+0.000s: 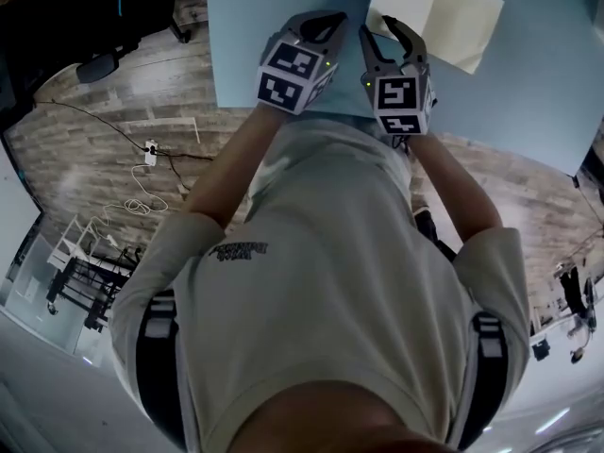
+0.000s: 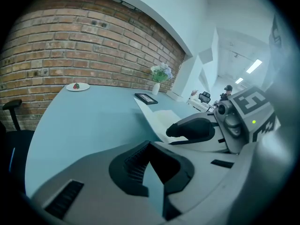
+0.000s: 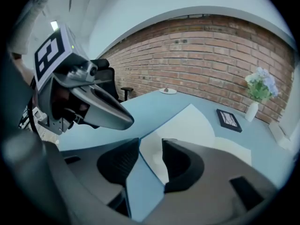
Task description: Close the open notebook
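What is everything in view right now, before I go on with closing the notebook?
table: one, light blue, against the brick wall
notebook: one, cream pages, lying open on the table just beyond the grippers
plate: one, white with a small red item on it, far end by the wall
frame: one, black, flat on the table near the vase
vase: one, white, holding pale flowers, by the wall
chair: one, black, beside the table
cables: several, white and black, on the floor
left gripper: one, grey, open, empty, near table edge
right gripper: one, grey, open, empty, beside the left
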The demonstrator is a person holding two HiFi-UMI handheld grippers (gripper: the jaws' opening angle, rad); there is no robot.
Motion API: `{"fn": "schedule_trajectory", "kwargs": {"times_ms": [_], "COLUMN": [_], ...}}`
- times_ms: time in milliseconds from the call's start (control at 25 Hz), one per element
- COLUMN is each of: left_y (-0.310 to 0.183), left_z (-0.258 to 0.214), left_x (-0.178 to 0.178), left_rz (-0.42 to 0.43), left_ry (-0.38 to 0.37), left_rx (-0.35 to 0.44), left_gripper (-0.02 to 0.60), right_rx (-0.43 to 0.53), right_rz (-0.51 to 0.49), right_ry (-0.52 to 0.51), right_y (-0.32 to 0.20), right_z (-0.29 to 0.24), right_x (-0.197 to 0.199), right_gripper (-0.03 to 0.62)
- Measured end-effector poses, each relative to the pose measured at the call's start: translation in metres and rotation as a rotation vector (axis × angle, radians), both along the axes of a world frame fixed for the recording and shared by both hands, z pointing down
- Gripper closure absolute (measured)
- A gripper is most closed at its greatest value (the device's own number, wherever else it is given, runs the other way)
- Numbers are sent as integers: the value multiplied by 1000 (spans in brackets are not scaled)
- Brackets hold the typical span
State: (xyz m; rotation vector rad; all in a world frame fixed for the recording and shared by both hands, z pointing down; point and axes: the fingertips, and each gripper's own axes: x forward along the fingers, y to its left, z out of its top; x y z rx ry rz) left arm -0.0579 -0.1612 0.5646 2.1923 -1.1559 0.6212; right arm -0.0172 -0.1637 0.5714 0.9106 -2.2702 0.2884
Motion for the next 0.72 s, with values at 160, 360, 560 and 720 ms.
{"fn": "schedule_trajectory", "kwargs": {"times_ms": [160,360,560,720], "left_y": [-3,-9,-5,-9], "left_z": [-10,-23,-12,5], "left_x": [3,47,108,148], "left_rz": [50,175,302,357], "left_ry": [8,33,41,27], "left_rx": [7,22,-11,-38], "left_gripper": [571,571,571,571], "right_rx": [16,72,127,112], "right_rz": [66,196,321,367], "right_ry": [-70,-128,-102,-38], "right_y": [3,8,10,9], "right_z": [-25,-57,-63,-42], "right_x": [12,57,115,163], "right_gripper": [436,464,529,532]}}
